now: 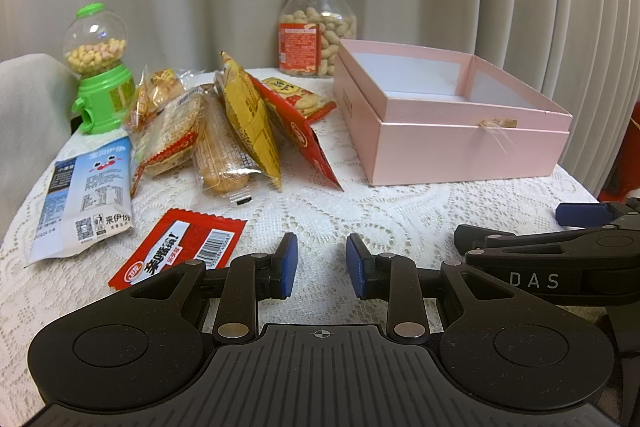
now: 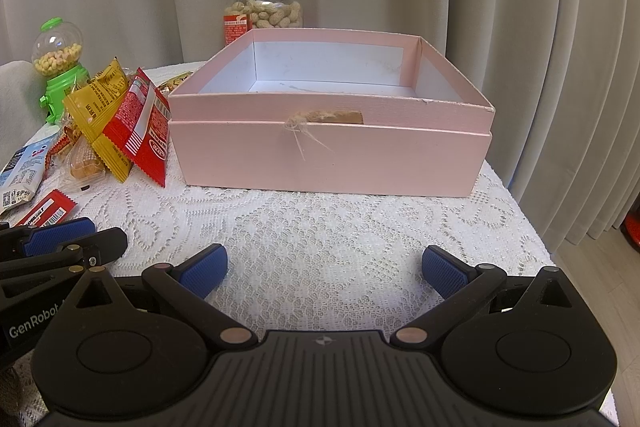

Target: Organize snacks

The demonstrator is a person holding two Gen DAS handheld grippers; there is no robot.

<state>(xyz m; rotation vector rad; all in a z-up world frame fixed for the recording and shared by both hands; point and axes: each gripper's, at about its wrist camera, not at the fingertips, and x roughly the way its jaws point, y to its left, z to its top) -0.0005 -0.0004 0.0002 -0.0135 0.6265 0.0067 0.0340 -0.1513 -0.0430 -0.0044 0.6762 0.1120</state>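
Note:
A heap of snack packets [image 1: 224, 131] lies left of an open pink box [image 1: 452, 115] with a bare white inside [image 2: 332, 67]. A red packet [image 1: 180, 251] lies flat just ahead-left of my left gripper [image 1: 321, 265], which is open and empty, low over the lace cloth. A blue-white packet [image 1: 84, 195] lies further left. My right gripper [image 2: 323, 271] is wide open and empty, in front of the box's front wall [image 2: 328, 159]. The heap also shows in the right wrist view [image 2: 120, 123], and the right gripper at the right edge of the left wrist view.
A green candy dispenser [image 1: 100, 71] stands at the back left. A glass jar of peanuts [image 1: 318, 29] stands behind the box. Curtains hang behind the table. The table's right edge [image 2: 532, 223] drops to the floor. A white cushion [image 1: 28, 103] sits at left.

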